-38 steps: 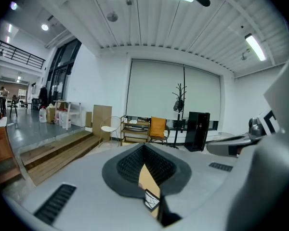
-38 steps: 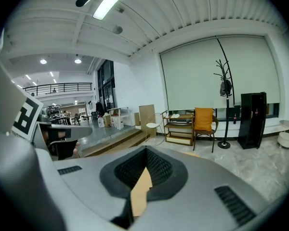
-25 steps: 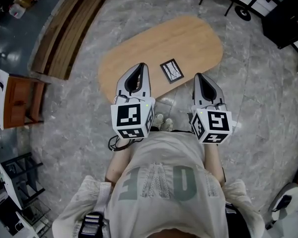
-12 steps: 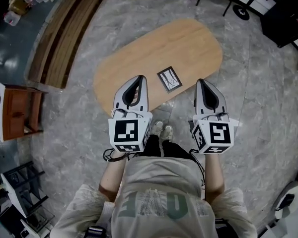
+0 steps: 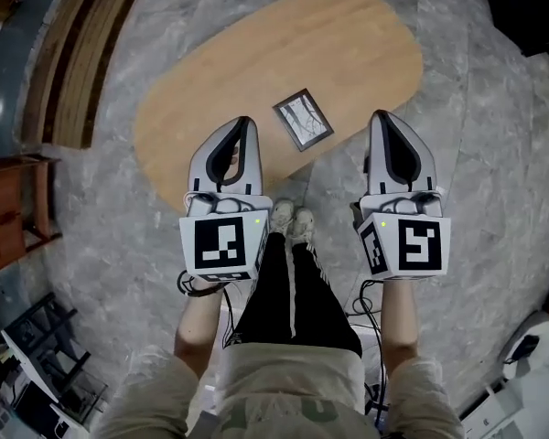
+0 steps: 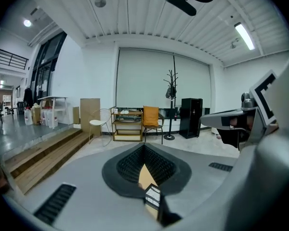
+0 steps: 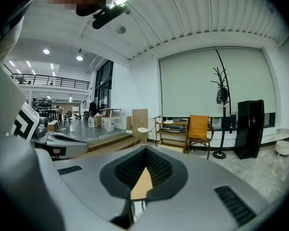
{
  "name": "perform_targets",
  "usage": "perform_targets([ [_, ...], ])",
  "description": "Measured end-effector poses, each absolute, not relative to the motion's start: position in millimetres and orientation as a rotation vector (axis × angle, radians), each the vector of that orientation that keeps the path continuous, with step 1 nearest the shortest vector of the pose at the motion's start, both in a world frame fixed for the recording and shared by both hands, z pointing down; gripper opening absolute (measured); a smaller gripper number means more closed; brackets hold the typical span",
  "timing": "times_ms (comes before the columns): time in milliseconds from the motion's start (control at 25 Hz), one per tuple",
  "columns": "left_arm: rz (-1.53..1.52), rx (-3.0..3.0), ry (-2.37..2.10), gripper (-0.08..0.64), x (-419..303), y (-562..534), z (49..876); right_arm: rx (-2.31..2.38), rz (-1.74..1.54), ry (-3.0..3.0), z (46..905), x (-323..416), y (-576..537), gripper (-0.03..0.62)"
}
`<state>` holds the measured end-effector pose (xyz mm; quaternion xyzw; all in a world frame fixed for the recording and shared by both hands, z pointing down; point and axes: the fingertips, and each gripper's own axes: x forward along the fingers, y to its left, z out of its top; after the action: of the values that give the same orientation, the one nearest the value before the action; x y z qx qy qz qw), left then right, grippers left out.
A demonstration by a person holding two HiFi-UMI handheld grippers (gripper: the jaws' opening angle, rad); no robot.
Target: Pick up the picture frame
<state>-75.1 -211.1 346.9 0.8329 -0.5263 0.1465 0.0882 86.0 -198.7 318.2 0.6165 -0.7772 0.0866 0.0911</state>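
The picture frame (image 5: 302,120), a small dark-edged rectangle with a pale sketch, lies flat near the front edge of the oval wooden table (image 5: 201,90). My left gripper (image 5: 242,128) hovers over the table's front edge, just left of the frame, with its jaws shut and empty. My right gripper (image 5: 384,122) hangs to the frame's right, beyond the table's edge, and its jaws also look shut and empty. In the left gripper view the frame (image 6: 152,197) shows low through the gap in the left gripper (image 6: 144,146). In the right gripper view, the right gripper (image 7: 145,151) shows a wedge of table (image 7: 142,186).
The person's shoes (image 5: 291,222) stand on the grey marble floor at the table's front edge. Wooden steps (image 5: 69,58) and a brown cabinet (image 5: 18,208) lie to the left. Far off stand a chair with an orange cushion (image 6: 151,117), a shelf unit and a coat stand (image 6: 172,88).
Both grippers have sunk toward the table's near edge, and the view has come closer. The frame and table look larger. The jaws have not changed.
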Motion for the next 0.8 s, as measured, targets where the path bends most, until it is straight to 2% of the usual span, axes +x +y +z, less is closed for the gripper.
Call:
perform_targets([
  [400, 0.527, 2.465, -1.480, 0.009, -52.7, -216.2, 470.9, 1.774, 0.350, -2.270, 451.8, 83.4, -197.4, 0.006],
  [800, 0.652, 2.463, -1.421, 0.009, -34.5, -194.6, 538.1, 1.731, 0.494, -2.190, 536.8, 90.5, -157.8, 0.006],
])
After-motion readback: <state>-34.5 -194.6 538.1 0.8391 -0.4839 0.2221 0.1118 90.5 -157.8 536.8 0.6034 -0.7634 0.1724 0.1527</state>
